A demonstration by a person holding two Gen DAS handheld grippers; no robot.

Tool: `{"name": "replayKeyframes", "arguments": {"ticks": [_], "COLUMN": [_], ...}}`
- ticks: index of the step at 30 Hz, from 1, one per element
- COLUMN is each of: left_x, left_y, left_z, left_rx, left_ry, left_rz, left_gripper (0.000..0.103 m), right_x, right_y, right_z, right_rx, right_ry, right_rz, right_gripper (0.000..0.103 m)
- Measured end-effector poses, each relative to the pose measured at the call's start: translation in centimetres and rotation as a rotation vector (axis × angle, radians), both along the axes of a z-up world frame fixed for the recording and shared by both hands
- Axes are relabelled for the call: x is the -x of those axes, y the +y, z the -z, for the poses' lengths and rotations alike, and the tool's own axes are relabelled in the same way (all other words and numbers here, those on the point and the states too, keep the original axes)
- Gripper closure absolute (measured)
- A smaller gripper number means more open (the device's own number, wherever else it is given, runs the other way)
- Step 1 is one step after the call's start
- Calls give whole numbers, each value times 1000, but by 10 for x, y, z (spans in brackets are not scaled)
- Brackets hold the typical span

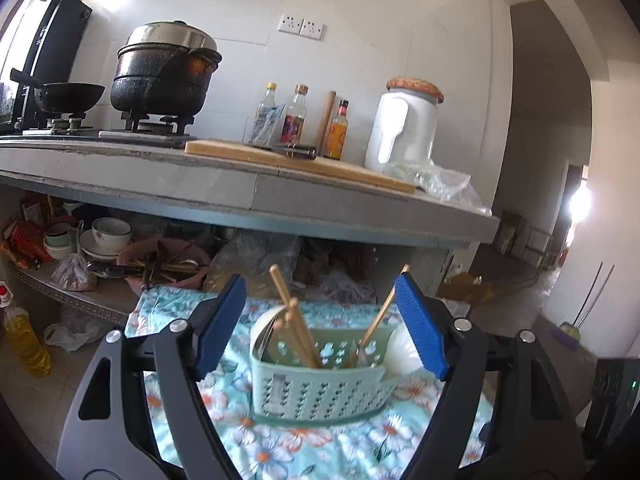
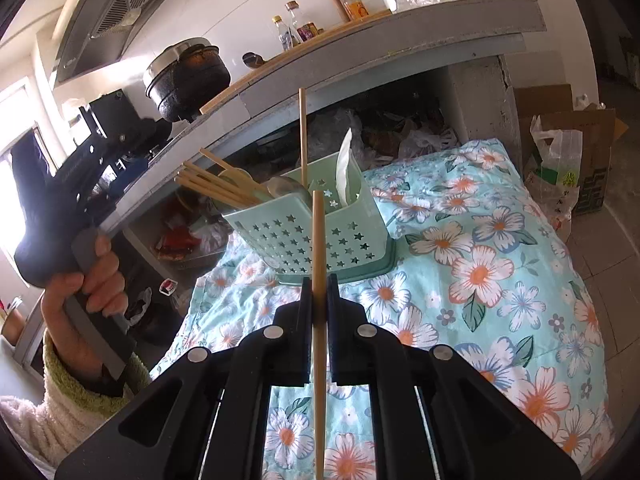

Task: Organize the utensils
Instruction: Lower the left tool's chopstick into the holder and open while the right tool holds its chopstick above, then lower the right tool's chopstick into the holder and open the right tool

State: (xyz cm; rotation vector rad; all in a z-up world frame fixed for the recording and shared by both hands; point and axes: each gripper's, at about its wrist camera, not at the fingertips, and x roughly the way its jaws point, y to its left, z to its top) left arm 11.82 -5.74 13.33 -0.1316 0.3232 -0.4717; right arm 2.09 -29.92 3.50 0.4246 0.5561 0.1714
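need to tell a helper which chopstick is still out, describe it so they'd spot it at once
Find the floral cloth with the mint green star-holed utensil basket on it. In front of that basket, one pale wooden chopstick stands upright, clamped in the right tool. All the others already sit inside the basket.

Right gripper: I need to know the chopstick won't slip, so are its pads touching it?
Touching. The right wrist view shows the right gripper with both jaws closed against the upright chopstick, no gap either side.
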Motion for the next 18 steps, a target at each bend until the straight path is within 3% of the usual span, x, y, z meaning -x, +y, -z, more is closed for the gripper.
{"name": "replayKeyframes", "arguments": {"ticks": [8,13,18], "left_x": [26,32,32], "left_y": [19,32,43], "left_z": [62,101,124], "left_rx": [-165,-185,-202], "left_ry": [203,311,360], "left_rz": [-36,-83,-128], "left_gripper": [14,12,10], "right_x": [-1,-16,-36], "right_y": [10,21,38], "right_z": [-50,-97,-148], "right_rx": [65,124,187], "right_ry": [-117,-223,-354], "right_rz": [-21,-37,-40], "right_gripper": [96,96,96]}}
